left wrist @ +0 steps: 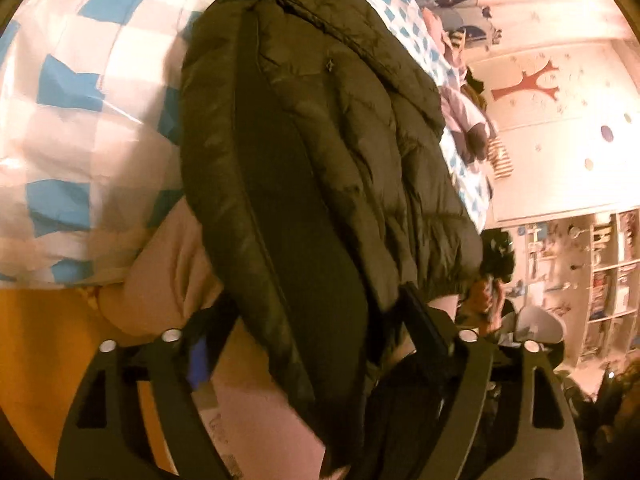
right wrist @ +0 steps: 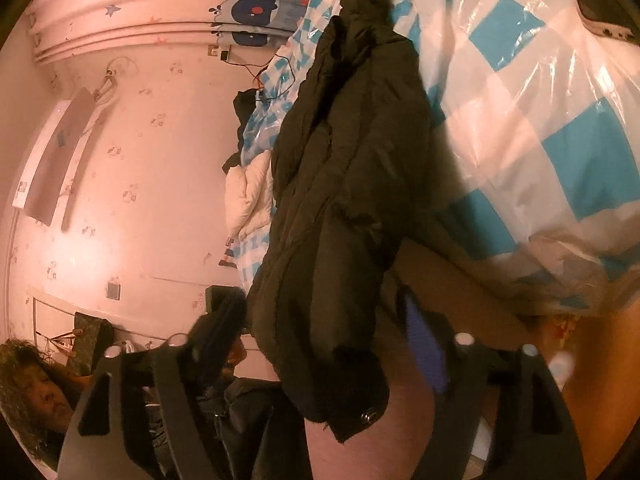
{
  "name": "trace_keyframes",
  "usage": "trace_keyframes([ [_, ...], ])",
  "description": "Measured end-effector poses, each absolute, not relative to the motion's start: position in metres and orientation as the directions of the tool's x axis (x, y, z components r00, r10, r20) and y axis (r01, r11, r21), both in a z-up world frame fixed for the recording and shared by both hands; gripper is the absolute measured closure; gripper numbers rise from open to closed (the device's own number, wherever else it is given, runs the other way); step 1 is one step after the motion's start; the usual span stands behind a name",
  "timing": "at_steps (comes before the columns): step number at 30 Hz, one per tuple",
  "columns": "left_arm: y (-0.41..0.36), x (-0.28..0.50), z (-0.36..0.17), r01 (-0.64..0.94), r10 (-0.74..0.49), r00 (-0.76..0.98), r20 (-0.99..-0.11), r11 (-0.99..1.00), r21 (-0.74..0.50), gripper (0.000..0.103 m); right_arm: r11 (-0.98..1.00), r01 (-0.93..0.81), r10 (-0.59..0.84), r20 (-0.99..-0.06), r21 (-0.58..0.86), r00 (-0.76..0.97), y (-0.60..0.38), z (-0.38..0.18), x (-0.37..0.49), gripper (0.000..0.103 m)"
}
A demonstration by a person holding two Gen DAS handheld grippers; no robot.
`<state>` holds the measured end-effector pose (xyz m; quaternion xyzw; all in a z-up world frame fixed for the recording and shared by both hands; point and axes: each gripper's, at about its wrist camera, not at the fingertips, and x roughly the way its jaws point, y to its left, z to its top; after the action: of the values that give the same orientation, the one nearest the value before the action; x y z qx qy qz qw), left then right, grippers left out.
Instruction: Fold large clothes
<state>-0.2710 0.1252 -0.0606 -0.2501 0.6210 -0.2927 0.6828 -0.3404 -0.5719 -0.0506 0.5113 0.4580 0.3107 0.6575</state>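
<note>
A dark olive puffer jacket [left wrist: 320, 140] lies lengthwise on a bed under a blue-and-white checked cover [left wrist: 80, 80], and its lower end droops over the bed's edge. In the left wrist view that end runs between the fingers of my left gripper [left wrist: 312, 332], whose jaws stand wide and do not pinch the fabric. The right wrist view shows the same jacket [right wrist: 344, 200] hanging down, a cuff with a snap button [right wrist: 368, 416] at its lowest point. My right gripper [right wrist: 320, 336] is open too, one finger on either side of the cloth.
Other clothes [left wrist: 468, 120] are heaped at the far end of the bed, and a white quilt [right wrist: 248, 196] lies by the wall. Shelves [left wrist: 612, 280] stand on the right. A person's head [right wrist: 32, 384] shows at lower left. The pink bed side [left wrist: 256, 400] drops to an orange floor [left wrist: 40, 360].
</note>
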Motion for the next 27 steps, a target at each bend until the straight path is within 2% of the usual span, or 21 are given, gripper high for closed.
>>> trace_keyframes([
  [2, 0.117, -0.269, -0.062, 0.086, -0.716, 0.072, -0.694, 0.698, -0.711, 0.016, 0.274, 0.061, 0.884, -0.277, 0.960, 0.377, -0.566, -0.052, -0.334, 0.025],
  [6, 0.104, -0.268, -0.054, 0.109, -0.662, 0.124, -0.740, 0.750, -0.652, 0.015, 0.269, 0.024, 0.896, -0.259, 0.963, 0.362, -0.547, -0.045, -0.323, 0.025],
  [9, 0.095, -0.270, -0.044, 0.152, -0.583, 0.172, -0.794, 0.812, -0.564, 0.016, 0.290, -0.003, 0.892, -0.270, 0.957, 0.363, -0.537, -0.038, -0.317, 0.025],
  [10, 0.094, -0.269, -0.044, 0.157, -0.581, 0.172, -0.796, 0.814, -0.560, 0.016, 0.304, -0.019, 0.888, -0.276, 0.952, 0.368, -0.535, -0.035, -0.317, 0.032],
  [11, 0.092, -0.268, -0.043, 0.161, -0.569, 0.180, -0.802, 0.822, -0.547, 0.020, 0.320, -0.027, 0.882, -0.287, 0.947, 0.373, -0.532, -0.032, -0.317, 0.041],
  [12, 0.086, -0.268, -0.041, 0.171, -0.560, 0.184, -0.808, 0.827, -0.535, 0.024, 0.327, -0.027, 0.879, -0.294, 0.945, 0.376, -0.531, -0.031, -0.317, 0.061],
  [13, 0.083, -0.266, -0.039, 0.177, -0.553, 0.187, -0.812, 0.832, -0.526, 0.029, 0.328, -0.027, 0.876, -0.293, 0.944, 0.382, -0.530, -0.030, -0.318, 0.075],
  [15, 0.080, -0.267, -0.027, 0.204, -0.516, 0.243, -0.822, 0.855, -0.476, 0.039, 0.331, -0.044, 0.873, -0.289, 0.943, 0.393, -0.530, -0.028, -0.321, 0.082],
  [16, 0.081, -0.267, -0.022, 0.211, -0.503, 0.253, -0.826, 0.862, -0.460, 0.054, 0.346, -0.050, 0.867, -0.299, 0.937, 0.399, -0.530, -0.026, -0.323, 0.085],
  [17, 0.082, -0.267, -0.018, 0.211, -0.506, 0.252, -0.825, 0.861, -0.463, 0.073, 0.347, -0.051, 0.862, -0.297, 0.937, 0.411, -0.529, -0.024, -0.324, 0.086],
  [19, 0.084, -0.268, -0.011, 0.226, -0.549, 0.241, -0.800, 0.834, -0.504, 0.088, 0.338, -0.059, 0.856, -0.281, 0.939, 0.434, -0.528, -0.018, -0.325, 0.090],
  [22, 0.073, -0.276, 0.004, 0.272, -0.568, 0.261, -0.781, 0.819, -0.505, 0.095, 0.330, -0.095, 0.850, -0.252, 0.939, 0.463, -0.523, 0.000, -0.326, 0.092],
  [25, 0.073, -0.289, 0.021, 0.303, -0.594, 0.284, -0.753, 0.801, -0.517, 0.097, 0.315, -0.153, 0.856, -0.211, 0.937, 0.472, -0.524, 0.025, -0.335, 0.092],
  [27, 0.075, -0.301, 0.030, 0.333, -0.574, 0.296, -0.764, 0.811, -0.481, 0.096, 0.321, -0.170, 0.869, -0.218, 0.932, 0.445, -0.525, 0.033, -0.346, 0.092],
])
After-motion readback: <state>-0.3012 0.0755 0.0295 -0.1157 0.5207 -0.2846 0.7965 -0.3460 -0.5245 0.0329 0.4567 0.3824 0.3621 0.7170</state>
